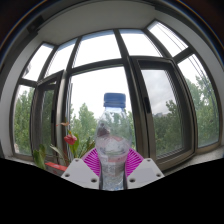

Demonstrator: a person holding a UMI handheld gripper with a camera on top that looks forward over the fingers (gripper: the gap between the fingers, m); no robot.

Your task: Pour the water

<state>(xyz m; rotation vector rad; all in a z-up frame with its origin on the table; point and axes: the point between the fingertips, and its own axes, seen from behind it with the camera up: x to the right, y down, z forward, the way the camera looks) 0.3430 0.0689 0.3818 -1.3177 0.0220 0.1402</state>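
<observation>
A clear plastic water bottle (113,140) with a blue cap stands upright between my fingers, raised in front of the window. My gripper (112,165) is shut on the bottle's lower body, with the purple pads (92,163) pressing on both of its sides. The bottle's base is hidden below the fingers. No cup or other vessel shows.
A large bay window (110,90) with dark frames fills the view, with green trees and pale sky outside. A potted plant with a red flower (69,139) stands on the sill to the left of the bottle.
</observation>
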